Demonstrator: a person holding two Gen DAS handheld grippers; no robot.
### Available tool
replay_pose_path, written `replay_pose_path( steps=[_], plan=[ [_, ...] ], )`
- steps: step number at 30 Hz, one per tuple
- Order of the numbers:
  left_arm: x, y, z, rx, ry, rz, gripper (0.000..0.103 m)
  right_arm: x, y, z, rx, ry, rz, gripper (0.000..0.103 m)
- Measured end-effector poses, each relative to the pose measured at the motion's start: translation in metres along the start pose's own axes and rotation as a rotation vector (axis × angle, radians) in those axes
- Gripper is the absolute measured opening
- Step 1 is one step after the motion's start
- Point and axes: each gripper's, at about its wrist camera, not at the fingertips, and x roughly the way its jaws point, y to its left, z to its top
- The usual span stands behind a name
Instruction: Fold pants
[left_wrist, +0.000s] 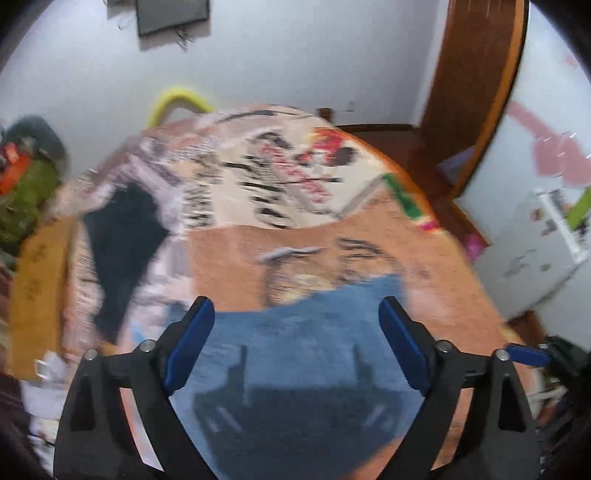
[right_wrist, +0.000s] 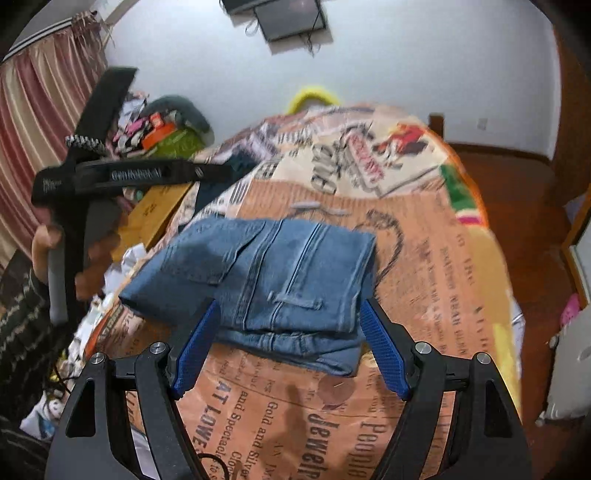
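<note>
The folded blue jeans (right_wrist: 266, 273) lie on the newspaper-print bedspread (right_wrist: 436, 280), toward its near left part. The right gripper (right_wrist: 290, 349) hangs just above their near edge, jaws apart on either side of the fold, pads not pressing. The left gripper (left_wrist: 295, 343) hovers over the denim with its jaws spread wide, nothing held. A dark garment (left_wrist: 122, 243) lies far left.

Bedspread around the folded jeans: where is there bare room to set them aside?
Free: the printed bedspread to the picture-right of the jeans, up to the bed's edge, and the strip just in front of them. Crowded: picture-left, where the left tongs, a cardboard box and a clutter pile sit.
</note>
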Motion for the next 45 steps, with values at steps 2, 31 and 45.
replay_pose_path(
  steps=[2,31,45],
  plan=[
    [0.014,0.019,0.002,0.032,0.015,0.090,0.095,0.017,-0.001,-0.001,0.011,0.056,0.022,0.075],
    [0.095,0.129,-0.103,0.134,0.311,0.291,0.101,0.094,-0.004,0.006,0.037,0.247,0.026,0.088],
    [-0.001,0.122,-0.179,-0.013,0.229,0.335,0.101,0.124,0.036,0.009,-0.036,0.305,0.141,0.086]
  ],
)
